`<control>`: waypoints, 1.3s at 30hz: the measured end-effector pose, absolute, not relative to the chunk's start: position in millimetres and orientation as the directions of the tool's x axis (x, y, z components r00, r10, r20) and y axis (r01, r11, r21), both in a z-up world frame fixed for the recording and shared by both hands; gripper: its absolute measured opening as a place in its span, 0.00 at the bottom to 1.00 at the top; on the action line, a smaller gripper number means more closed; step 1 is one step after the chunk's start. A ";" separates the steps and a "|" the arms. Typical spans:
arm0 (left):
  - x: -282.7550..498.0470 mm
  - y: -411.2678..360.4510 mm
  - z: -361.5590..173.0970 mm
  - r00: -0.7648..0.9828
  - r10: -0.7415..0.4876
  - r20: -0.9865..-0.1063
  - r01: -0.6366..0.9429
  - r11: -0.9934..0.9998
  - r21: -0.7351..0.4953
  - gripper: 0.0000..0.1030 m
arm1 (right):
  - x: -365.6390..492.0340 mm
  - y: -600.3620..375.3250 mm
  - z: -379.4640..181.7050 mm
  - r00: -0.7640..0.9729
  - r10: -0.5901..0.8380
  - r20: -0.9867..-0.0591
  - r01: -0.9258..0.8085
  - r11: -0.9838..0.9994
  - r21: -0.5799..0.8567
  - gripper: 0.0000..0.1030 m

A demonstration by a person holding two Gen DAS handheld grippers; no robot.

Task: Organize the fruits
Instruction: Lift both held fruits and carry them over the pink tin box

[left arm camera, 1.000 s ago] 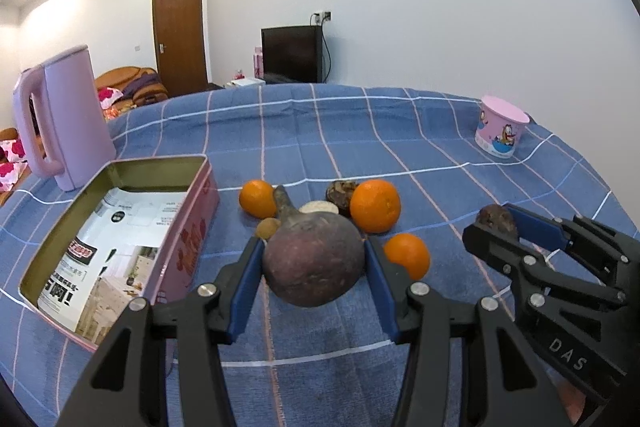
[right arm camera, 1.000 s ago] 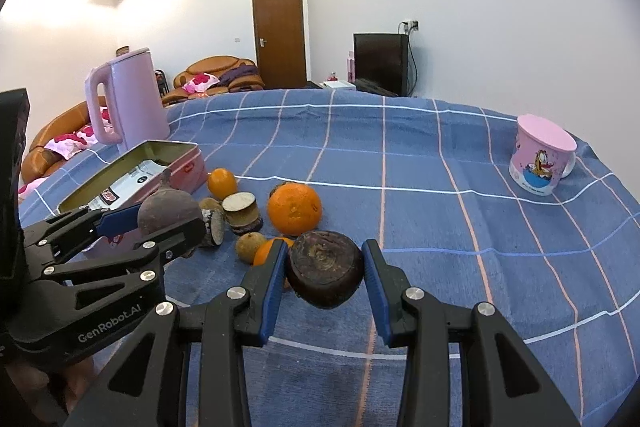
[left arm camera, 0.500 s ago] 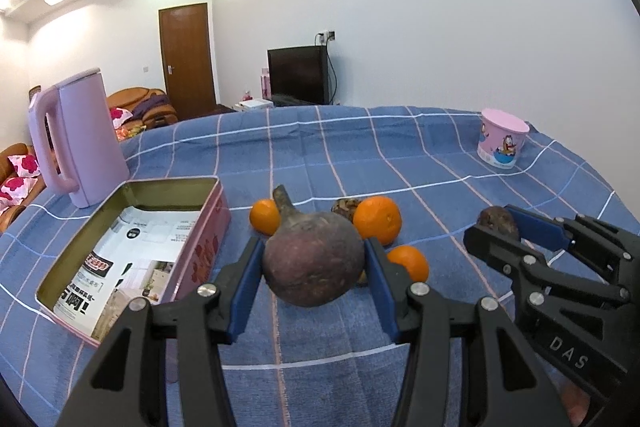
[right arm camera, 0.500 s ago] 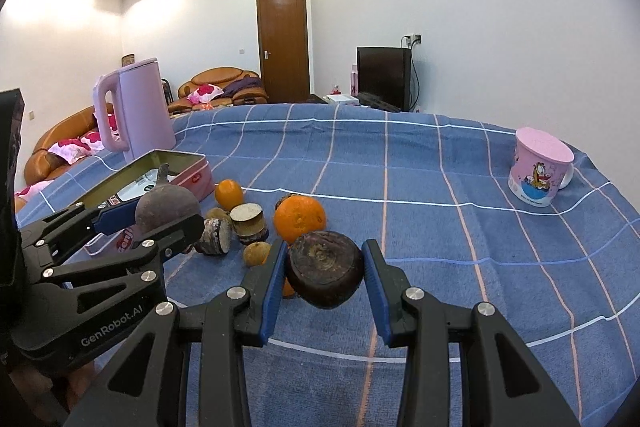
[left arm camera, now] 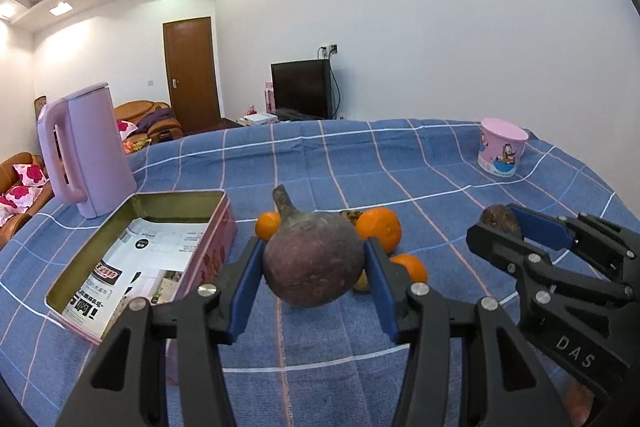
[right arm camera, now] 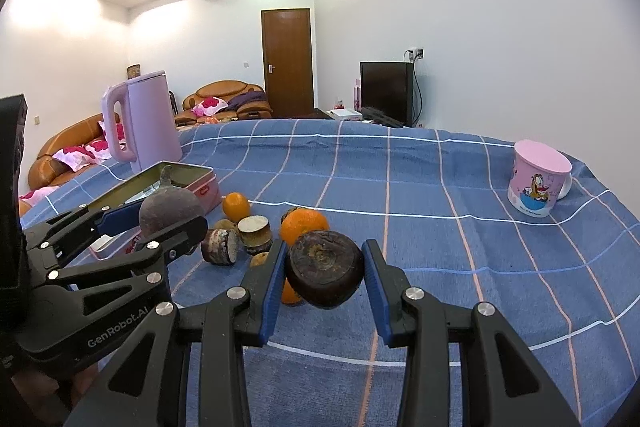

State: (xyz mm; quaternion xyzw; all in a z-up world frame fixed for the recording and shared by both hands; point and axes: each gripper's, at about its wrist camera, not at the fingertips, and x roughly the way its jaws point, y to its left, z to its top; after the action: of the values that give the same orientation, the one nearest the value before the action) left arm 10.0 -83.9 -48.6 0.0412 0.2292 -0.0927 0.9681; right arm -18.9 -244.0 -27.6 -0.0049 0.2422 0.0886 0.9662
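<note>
My left gripper is shut on a round dark purple fruit with a stem, held above the blue checked cloth just right of the open pink tin. My right gripper is shut on a dark brown wrinkled fruit, lifted in front of the pile. The pile holds oranges, a smaller orange and cut brown pieces. Each gripper shows in the other's view: the right one, the left one.
A pink kettle stands behind the tin, which is lined with printed paper. A pink cartoon mug stands at the far right of the table. A sofa, a door and a TV are beyond the table.
Both grippers have risen with their fruits still held; the pile and tin now sit lower and farther in both views.
</note>
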 end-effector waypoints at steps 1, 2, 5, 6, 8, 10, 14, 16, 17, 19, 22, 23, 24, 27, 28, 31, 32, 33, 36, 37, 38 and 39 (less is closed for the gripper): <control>8.9 -83.8 -48.2 0.881 -0.159 -0.446 0.197 0.980 0.039 0.51 | -19.5 -244.4 -27.3 0.868 0.170 -0.466 -0.174 0.984 0.034 0.39; 8.1 -83.9 -47.7 0.882 -0.159 -0.443 0.197 0.980 0.040 0.51 | -20.4 -244.5 -27.0 0.870 0.170 -0.463 -0.174 0.984 0.034 0.39; 5.5 -83.8 -46.3 0.891 -0.154 -0.428 0.192 0.980 0.047 0.51 | -22.9 -244.8 -26.4 0.875 0.172 -0.452 -0.175 0.984 0.034 0.39; 4.1 -83.4 -45.4 0.895 -0.150 -0.421 0.188 0.981 0.050 0.51 | -23.6 -244.9 -26.0 0.878 0.171 -0.448 -0.175 0.984 0.033 0.39; 1.9 -83.1 -44.5 0.901 -0.141 -0.411 0.181 0.982 0.060 0.51 | -25.4 -244.1 -25.6 0.881 0.168 -0.443 -0.174 0.984 0.028 0.39; 1.2 -83.4 -43.8 0.903 -0.134 -0.408 0.177 0.982 0.071 0.51 | -25.7 -242.7 -25.0 0.883 0.164 -0.440 -0.173 0.985 0.020 0.39; 3.4 -76.4 -40.8 0.904 -0.124 -0.409 0.166 0.984 0.068 0.51 | -23.3 -238.7 -24.1 0.884 0.155 -0.440 -0.172 0.985 0.001 0.39; 5.7 -70.0 -39.0 0.903 -0.116 -0.413 0.155 0.986 0.062 0.51 | -20.7 -235.2 -22.6 0.883 0.161 -0.442 -0.181 0.983 -0.003 0.39; 7.1 -67.5 -38.6 0.903 -0.112 -0.415 0.150 0.987 0.060 0.51 | -18.3 -232.2 -21.1 0.881 0.167 -0.443 -0.188 0.982 -0.004 0.39; 11.4 -59.9 -38.6 0.900 -0.095 -0.425 0.132 0.990 0.058 0.51 | -14.7 -227.1 -18.4 0.879 0.176 -0.443 -0.201 0.979 -0.011 0.39; 18.9 -47.7 -40.2 0.892 -0.077 -0.446 0.110 0.993 0.050 0.51 | -7.4 -215.2 -12.7 0.875 0.197 -0.442 -0.232 0.972 -0.026 0.39; 21.2 -43.5 -40.3 0.890 -0.069 -0.450 0.101 0.994 0.047 0.51 | -4.3 -211.5 -11.0 0.872 0.208 -0.443 -0.244 0.969 -0.026 0.39; 23.3 -39.4 -40.0 0.889 -0.063 -0.454 0.093 0.995 0.044 0.51 | -1.1 -207.0 -9.3 0.870 0.217 -0.443 -0.255 0.967 -0.027 0.39; 28.0 -28.7 -39.3 0.890 -0.047 -0.454 0.074 0.996 0.042 0.51 | 7.1 -193.8 -6.8 0.864 0.233 -0.447 -0.278 0.960 -0.038 0.39; 29.4 -24.3 -38.7 0.890 -0.041 -0.453 0.067 0.997 0.041 0.51 | 9.5 -189.5 -5.8 0.862 0.237 -0.448 -0.285 0.958 -0.040 0.39; 33.8 -14.4 -38.5 0.889 -0.021 -0.458 0.046 0.998 0.044 0.51 | 17.2 -177.3 -3.0 0.854 0.257 -0.451 -0.309 0.950 -0.042 0.39; 36.4 -10.3 -39.2 0.886 -0.012 -0.464 0.037 0.998 0.044 0.51 | 19.0 -173.3 -2.0 0.853 0.262 -0.451 -0.315 0.948 -0.045 0.39; 38.7 -7.1 -39.5 0.883 -0.006 -0.470 0.030 0.999 0.043 0.51 | 21.4 -169.0 -1.1 0.851 0.268 -0.452 -0.323 0.945 -0.047 0.39; 45.6 4.3 -43.6 0.871 0.020 -0.490 0.002 0.999 0.045 0.51 | 27.9 -157.1 0.1 0.844 0.285 -0.455 -0.344 0.938 -0.049 0.39; 47.0 7.7 -44.4 0.868 0.024 -0.495 -0.003 0.999 0.044 0.51 | 29.6 -153.6 0.3 0.842 0.289 -0.456 -0.349 0.936 -0.052 0.39; 49.0 11.0 -45.5 0.866 0.027 -0.500 -0.008 0.999 0.041 0.51 | 31.7 -149.4 0.4 0.840 0.294 -0.457 -0.355 0.933 -0.053 0.39; 50.6 14.8 -46.4 0.863 0.033 -0.504 -0.014 0.999 0.040 0.51 | 33.7 -145.5 0.5 0.837 0.299 -0.459 -0.362 0.931 -0.054 0.39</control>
State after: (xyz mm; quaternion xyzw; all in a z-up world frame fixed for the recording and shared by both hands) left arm 50.6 14.8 -46.4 0.0175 0.2614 0.0122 0.9650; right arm 33.7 -145.5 0.5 -0.0696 0.2275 0.1727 0.9558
